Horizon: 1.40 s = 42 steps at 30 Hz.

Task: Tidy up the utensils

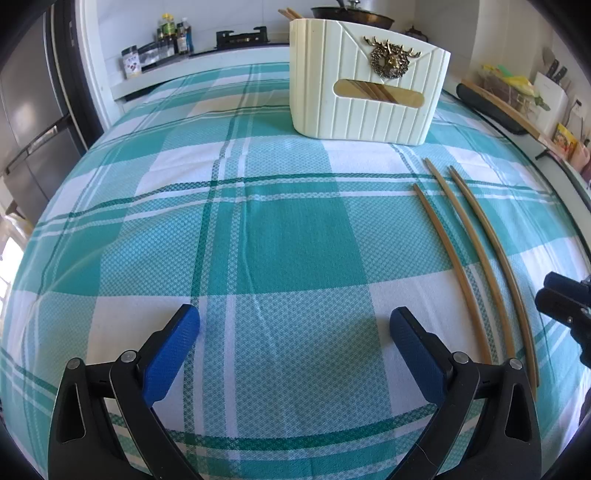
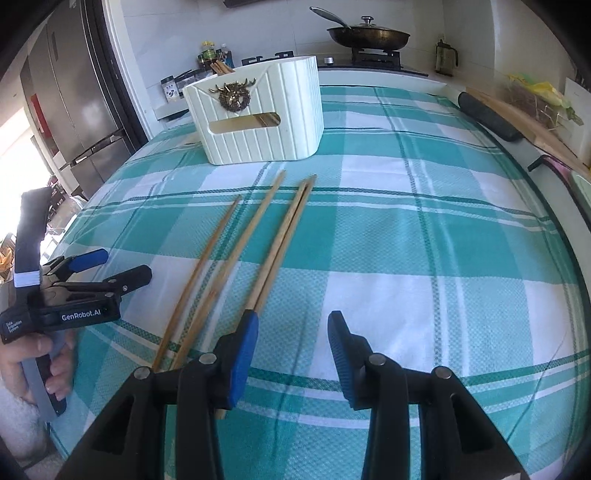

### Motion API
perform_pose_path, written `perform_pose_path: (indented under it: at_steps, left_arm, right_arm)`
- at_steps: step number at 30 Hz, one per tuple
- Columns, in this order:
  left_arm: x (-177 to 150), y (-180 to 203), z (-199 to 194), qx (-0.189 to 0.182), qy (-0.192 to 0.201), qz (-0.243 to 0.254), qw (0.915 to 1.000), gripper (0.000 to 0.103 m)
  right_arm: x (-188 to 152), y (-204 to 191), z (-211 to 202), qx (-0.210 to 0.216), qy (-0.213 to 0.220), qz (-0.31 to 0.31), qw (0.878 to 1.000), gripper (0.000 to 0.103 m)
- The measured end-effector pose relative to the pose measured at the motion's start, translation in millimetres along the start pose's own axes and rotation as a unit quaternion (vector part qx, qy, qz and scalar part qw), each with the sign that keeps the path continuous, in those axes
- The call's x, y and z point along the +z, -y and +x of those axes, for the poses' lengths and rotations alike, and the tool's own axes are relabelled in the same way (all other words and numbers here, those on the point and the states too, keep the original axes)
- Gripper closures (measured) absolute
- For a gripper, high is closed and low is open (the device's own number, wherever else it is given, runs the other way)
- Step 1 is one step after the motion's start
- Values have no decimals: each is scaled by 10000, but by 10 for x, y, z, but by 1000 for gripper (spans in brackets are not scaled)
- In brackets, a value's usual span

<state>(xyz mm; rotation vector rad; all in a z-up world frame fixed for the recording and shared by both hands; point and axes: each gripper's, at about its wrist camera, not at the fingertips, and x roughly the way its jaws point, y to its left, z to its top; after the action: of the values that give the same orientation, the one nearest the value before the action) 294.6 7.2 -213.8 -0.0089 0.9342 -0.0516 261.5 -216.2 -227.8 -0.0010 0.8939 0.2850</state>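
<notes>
Our right gripper [image 2: 291, 354] hangs over the near edge of the table [image 2: 424, 240], jaws parted about halfway with nothing between the blue pads. Bare checked cloth shows in the gap. Its left finger [image 2: 242, 354] sits over the near ends of the chopsticks; whether it touches them we cannot tell, since the finger hides that spot.

Our left gripper [image 1: 295, 343] stands wide, also with only cloth between the pads. From the right wrist view it shows at the left, gripped by a hand [image 2: 48, 365], well apart from the right gripper.

Chopsticks on the cloth [image 2: 275, 254]: loose wooden sticks lying roughly parallel, tips toward the holder. The right wrist view gives two single sticks at the left and a close pair at the right. The left wrist view shows three [image 1: 465, 254], so the pair may read there as one.

Holder [image 2: 258, 122]: a cream ribbed box with a brass deer emblem and a slot in its front, upright beyond the stick tips. More chopsticks stand inside [image 2: 221, 68], tops above the rim.

Behind it, a pan [image 2: 369, 35] on the stove and bottles [image 2: 210, 53] along the counter.
</notes>
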Motion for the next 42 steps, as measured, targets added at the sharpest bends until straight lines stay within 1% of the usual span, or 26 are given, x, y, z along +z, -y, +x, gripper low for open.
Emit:
perform_pose_path:
  at_steps: [3,6,14,20,21,24,26,27,28,29,33,36,38,39,42]
  left_arm:
    - [0,0,0,-1,-1,-1,10000,1]
    - [1,-1,0,-2,-1,-1,10000,1]
    - [1,1,0,-2,-1,-2,10000,1]
    - [1,-1,1,-3,-1,-1,10000,1]
    - [2,-2,0,-5,0,0,10000,1]
    - [1,-2,0,-7,1,-1,10000,1]
    - [1,-3,0,-8,1,-2,10000,1]
    - [0,-2,-1,-7,1,-2,10000,1]
    - [2,-3,-1,-7,1,0,10000,1]
    - [1,-4,-1,-8,1,-1,10000,1]
    - [1,-7,-2,-19,5,-7,10000,1]
    - [9,-31,-15,-142,46,-100,9998,1]
    - [18,-52,-57,-221,69,-251,9994,1]
    - [23,-59,-89,-358,75,-377,9986,1]
    - [54,-6,-218,-929,94,-751,9928,1]
  right_arm:
    - [55,-71,96,-219,-85,-123,9996,63]
    - [76,-107,165,-243,-200,-139,9994,63]
    - [142,-164,207,-453,-246,-259,9983,63]
    - [200,-186,253,-412,-293,-242,9984,63]
    - [198,-196,284,-406,-380,-256,9981,63]
    - [185,-268,307,-587,-327,-502,9965,63]
    - [183,-255,300,-619,-322,-507,9963,71]
    - [178,-241,289,-690,-291,-546,9957,84]
    - [162,-217,275,-763,-259,-596,9950,94]
    - [153,-180,262,-801,-248,-605,9946,97]
    - [67,97,154,-1053,-138,-400,9935,97]
    - [-13,395,57,-1357,-55,-104,9907,96]
    - [-73,558,-1,-1511,10,68,9885,96]
    - [-101,618,-32,-1493,53,145,9887,96]
    - [-173,725,-98,-1472,147,325,9885,96]
